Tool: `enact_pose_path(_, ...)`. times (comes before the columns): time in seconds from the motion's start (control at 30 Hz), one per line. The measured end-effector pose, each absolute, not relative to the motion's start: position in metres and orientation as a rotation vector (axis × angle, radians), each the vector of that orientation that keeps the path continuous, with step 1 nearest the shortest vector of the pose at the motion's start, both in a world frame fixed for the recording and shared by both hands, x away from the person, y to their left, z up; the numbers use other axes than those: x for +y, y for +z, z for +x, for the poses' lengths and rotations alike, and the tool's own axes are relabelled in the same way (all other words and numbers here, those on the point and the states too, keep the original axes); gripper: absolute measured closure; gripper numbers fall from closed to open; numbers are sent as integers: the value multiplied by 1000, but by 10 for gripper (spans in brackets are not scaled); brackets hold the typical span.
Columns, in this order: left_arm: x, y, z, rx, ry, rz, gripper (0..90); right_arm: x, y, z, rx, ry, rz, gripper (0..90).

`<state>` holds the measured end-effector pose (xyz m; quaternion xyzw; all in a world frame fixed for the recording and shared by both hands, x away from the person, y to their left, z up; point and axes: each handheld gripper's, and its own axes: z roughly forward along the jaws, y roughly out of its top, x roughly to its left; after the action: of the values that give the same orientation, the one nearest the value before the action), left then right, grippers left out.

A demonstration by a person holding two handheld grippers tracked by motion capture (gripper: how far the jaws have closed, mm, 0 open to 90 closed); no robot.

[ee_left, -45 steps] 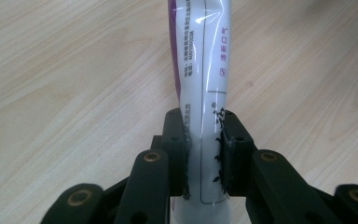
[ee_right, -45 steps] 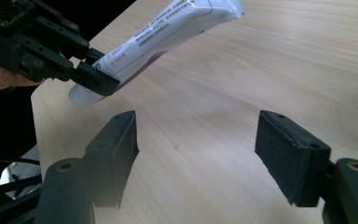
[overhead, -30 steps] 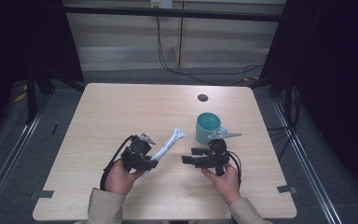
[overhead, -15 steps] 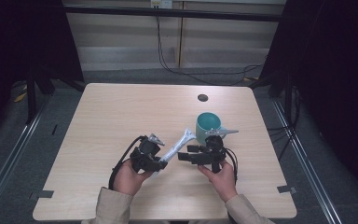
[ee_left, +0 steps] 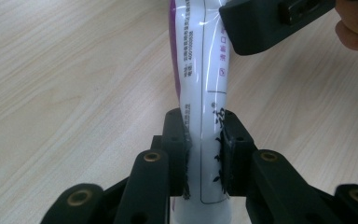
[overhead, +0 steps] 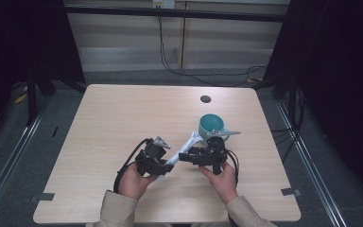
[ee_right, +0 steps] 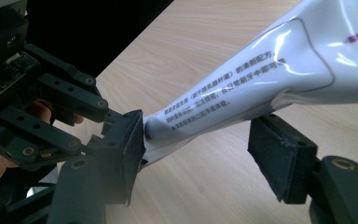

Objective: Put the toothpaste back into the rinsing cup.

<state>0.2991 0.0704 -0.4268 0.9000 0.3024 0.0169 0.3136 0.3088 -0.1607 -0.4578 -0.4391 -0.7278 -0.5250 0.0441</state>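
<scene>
A white tube [ee_left: 204, 74] with a purple stripe and small Chinese print, too fine to read, is held above the table just in front of the teal cup [overhead: 211, 125]. The left gripper [ee_left: 204, 154] pinches one end; the right gripper [ee_right: 196, 154] stands spread around the tube, seemingly without clamping it.

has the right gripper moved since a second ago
Yes. In the high view the right gripper has shifted left, toward the left gripper, away from the teal cup, which has stayed put. Its open jaws now flank the white tube.
</scene>
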Motion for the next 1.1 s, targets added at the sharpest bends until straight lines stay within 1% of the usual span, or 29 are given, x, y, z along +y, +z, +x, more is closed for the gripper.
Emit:
enact_pose_path(0.37, 68, -431, 299, 792, 12, 2346, 750, -164, -456, 309, -2175, -1621, -1366, 390)
enact_pose_path(0.5, 66, -433, 298, 794, 7, 2349, 746, -165, -456, 310, -2127, -1635, -1383, 418)
enact_pose_path(0.77, 63, -434, 296, 781, -12, 2338, 742, -166, -457, 313, -2065, -1638, -1406, 418)
enact_pose_path(0.8, 60, -434, 295, 777, -3, 2340, 741, -166, -457, 314, -2032, -1644, -1427, 440)
enact_pose_path(0.9, 60, -434, 296, 778, -4, 2341, 741, -166, -457, 315, -2025, -1645, -1429, 453)
enact_pose_path(1.03, 57, -436, 294, 764, -19, 2345, 722, -166, -457, 315, -1954, -1644, -1449, 512)
enact_pose_path(1.07, 57, -436, 294, 764, -19, 2345, 719, -166, -457, 315, -1954, -1644, -1449, 512)
enact_pose_path(1.1, 56, -437, 293, 762, -17, 2346, 717, -165, -457, 315, -1940, -1650, -1455, 539)
